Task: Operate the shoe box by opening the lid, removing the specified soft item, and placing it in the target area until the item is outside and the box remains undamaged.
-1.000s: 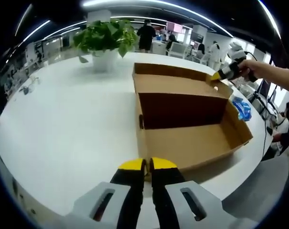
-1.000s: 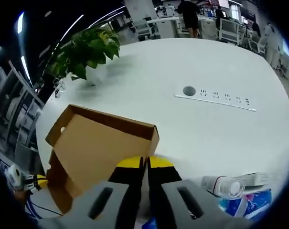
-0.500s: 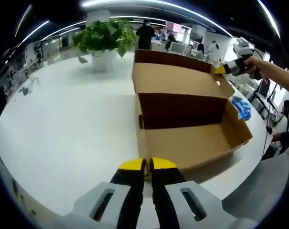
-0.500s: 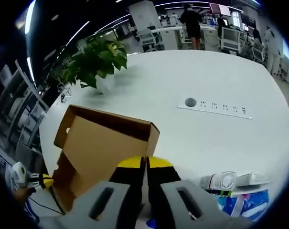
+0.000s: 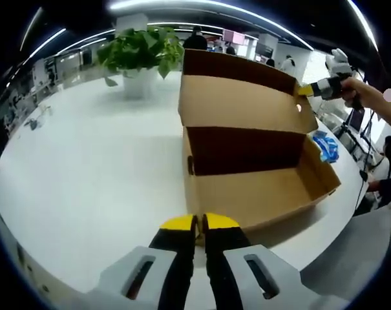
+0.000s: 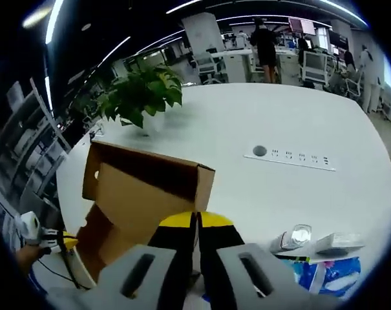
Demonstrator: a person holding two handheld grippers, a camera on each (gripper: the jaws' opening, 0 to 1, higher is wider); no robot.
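Left gripper view: left tongs [image 5: 200, 223] at 6 o'clock, yellow tips pressed together, holding nothing, just short of the near wall of the shoe box [image 5: 260, 194]. The box sits open on the white tabletop [image 5: 92, 168]; the interior that shows is bare brown cardboard, and I cannot tell whether any soft item lies in it. The lid [image 5: 243, 103] stands raised from the far wall, toward 12 o'clock. At 2 o'clock the right tongs [image 5: 305, 91], held by a person's hand [image 5: 357, 93], touch the lid's far right corner.

Right gripper view: right tongs [image 6: 196, 221] at 6 o'clock, tips closed together against the lid's [image 6: 147, 187] corner edge; whether cardboard is pinched between them, I cannot tell. The left tongs [image 6: 69, 241] show at 8 o'clock.

Potted plant [image 5: 140, 51] on the tabletop at 11 o'clock beyond the box. Blue packet [image 5: 326, 145] on the tabletop at 3 o'clock, just beside the box's right wall. Socket strip [image 6: 291, 157] is set into the tabletop at 2 o'clock.
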